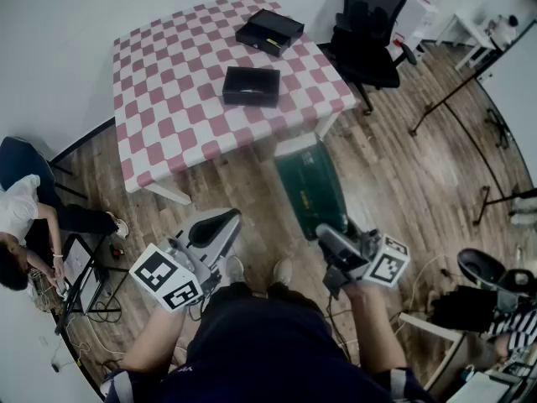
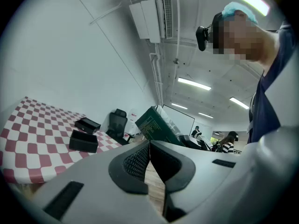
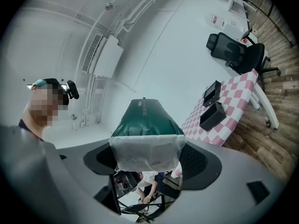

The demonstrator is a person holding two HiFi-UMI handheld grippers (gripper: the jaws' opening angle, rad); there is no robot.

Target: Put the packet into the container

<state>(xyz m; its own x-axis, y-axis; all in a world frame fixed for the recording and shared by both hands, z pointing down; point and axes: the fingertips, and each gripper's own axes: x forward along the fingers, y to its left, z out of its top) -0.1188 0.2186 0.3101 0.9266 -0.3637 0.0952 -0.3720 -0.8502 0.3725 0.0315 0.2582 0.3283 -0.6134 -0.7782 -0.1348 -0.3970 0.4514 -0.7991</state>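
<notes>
A dark green packet [image 1: 312, 187] with a clear end sticks out forward from my right gripper [image 1: 329, 240], which is shut on that clear end low over the wooden floor. In the right gripper view the packet [image 3: 145, 120] fills the gap between the pads of the right gripper [image 3: 145, 157]. Two black open containers [image 1: 251, 86] [image 1: 269, 30] stand on the pink-and-white checked table [image 1: 176, 82] ahead. My left gripper [image 1: 222, 221] is shut and holds nothing; its own view shows the left gripper [image 2: 149, 146] with jaws touching, and the packet [image 2: 156, 125] to its right.
A black office chair [image 1: 369, 32] stands right of the table. A person [image 1: 21, 225] sits on the floor at the far left among cables. Tripod legs [image 1: 436, 103] and another seated person [image 1: 495, 309] are on the right.
</notes>
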